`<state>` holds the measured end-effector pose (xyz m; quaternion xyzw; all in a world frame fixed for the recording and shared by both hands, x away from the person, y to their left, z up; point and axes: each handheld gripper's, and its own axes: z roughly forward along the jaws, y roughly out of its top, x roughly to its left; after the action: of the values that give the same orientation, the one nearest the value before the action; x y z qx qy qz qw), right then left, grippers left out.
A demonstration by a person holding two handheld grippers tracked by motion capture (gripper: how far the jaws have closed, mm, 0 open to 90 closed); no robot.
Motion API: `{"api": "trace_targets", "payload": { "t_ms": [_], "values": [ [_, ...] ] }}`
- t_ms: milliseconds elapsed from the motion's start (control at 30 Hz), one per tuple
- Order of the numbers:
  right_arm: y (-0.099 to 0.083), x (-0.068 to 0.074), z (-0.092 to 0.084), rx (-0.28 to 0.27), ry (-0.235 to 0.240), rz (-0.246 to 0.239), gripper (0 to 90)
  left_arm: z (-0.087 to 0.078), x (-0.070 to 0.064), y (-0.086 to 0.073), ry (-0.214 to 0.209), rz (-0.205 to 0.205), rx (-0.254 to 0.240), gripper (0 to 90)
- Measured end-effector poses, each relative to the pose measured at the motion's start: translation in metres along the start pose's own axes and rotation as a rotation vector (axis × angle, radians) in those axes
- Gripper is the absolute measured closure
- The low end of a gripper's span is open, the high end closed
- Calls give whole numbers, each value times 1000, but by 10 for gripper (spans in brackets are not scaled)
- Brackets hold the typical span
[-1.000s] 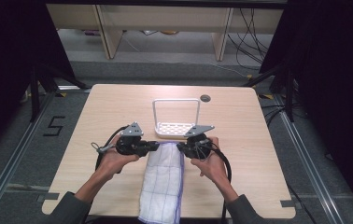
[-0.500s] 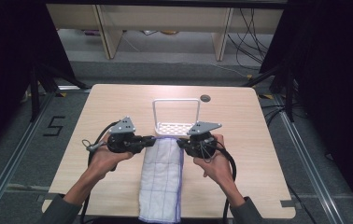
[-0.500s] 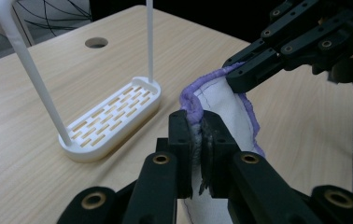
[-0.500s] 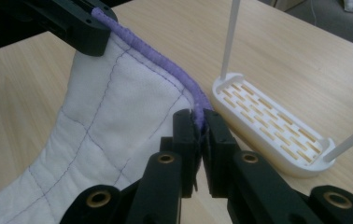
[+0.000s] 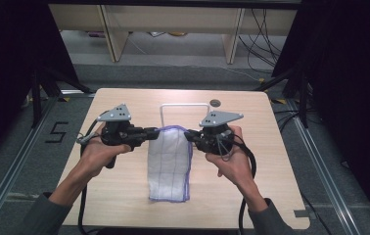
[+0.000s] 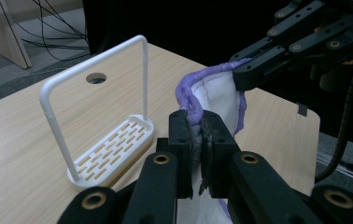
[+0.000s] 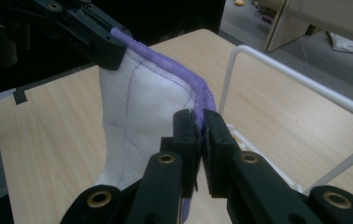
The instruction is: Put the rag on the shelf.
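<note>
White cloth with purple hem (image 5: 169, 164) hangs over the middle of the wooden table (image 5: 281, 161), top edge lifted, lower end resting on the tabletop toward 6 o'clock. Left gripper (image 5: 154, 131), at 9 o'clock of the cloth's top edge, has its jaws clamped on the left top corner; right gripper (image 5: 189, 135), at 3 o'clock, is pinched tight on the right top corner, hem stretched between them. White wire rack (image 5: 185, 108) stands just behind the cloth at 12 o'clock, upright on its slotted base (image 6: 111, 154).
</note>
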<state>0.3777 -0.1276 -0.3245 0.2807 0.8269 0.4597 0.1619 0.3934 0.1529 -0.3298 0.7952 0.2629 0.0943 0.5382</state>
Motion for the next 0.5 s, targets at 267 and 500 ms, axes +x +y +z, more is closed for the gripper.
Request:
{"api": "trace_targets", "payload": {
  "t_ms": [267,500],
  "values": [
    [22,-15,-9,-29,-23,11,857,1,10,25,28,0,1,832],
    [37,-30,-6,-41,-58,13,857,9,20,41,62,3,-12,833]
  ]
}}
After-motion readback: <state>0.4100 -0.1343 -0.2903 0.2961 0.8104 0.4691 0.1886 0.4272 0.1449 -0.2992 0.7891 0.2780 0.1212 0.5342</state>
